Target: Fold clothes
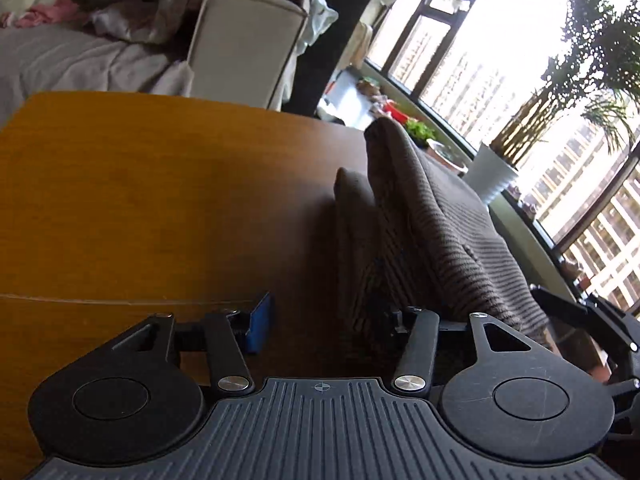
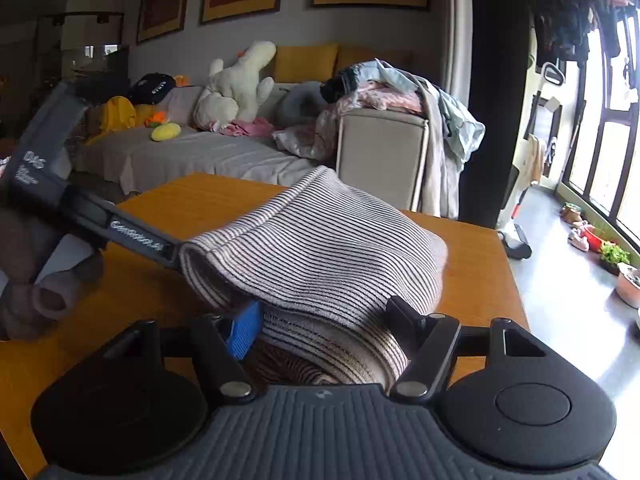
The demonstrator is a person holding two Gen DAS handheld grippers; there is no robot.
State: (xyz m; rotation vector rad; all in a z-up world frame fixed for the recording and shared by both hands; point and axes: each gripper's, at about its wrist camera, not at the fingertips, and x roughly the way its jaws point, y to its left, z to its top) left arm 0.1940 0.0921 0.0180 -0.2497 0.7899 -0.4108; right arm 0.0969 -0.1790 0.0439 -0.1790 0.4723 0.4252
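Observation:
A striped grey-brown garment (image 2: pixel 320 240), folded into a thick bundle, lies on the orange wooden table (image 2: pixel 480 272). In the right wrist view my right gripper (image 2: pixel 324 320) has the bundle's near end filling its jaws, the blue pad (image 2: pixel 244 328) pressed against the cloth. The left gripper (image 2: pixel 172 250) reaches in from the left to the bundle's folded edge. In the left wrist view the garment (image 1: pixel 440 232) drapes over the right finger of my left gripper (image 1: pixel 328 320). Its blue pad (image 1: pixel 260 322) stands apart from the cloth, with bare table (image 1: pixel 120 180) between. The right tool's black body (image 1: pixel 592 316) shows at the far right.
Behind the table stands a grey sofa (image 2: pixel 192 156) with plush toys (image 2: pixel 236 84) and a heap of loose clothes (image 2: pixel 384 92) on its beige arm. Tall windows (image 1: pixel 500 60), a white potted plant (image 1: pixel 492 176) and small pots on the floor (image 2: pixel 612 256) are on the right.

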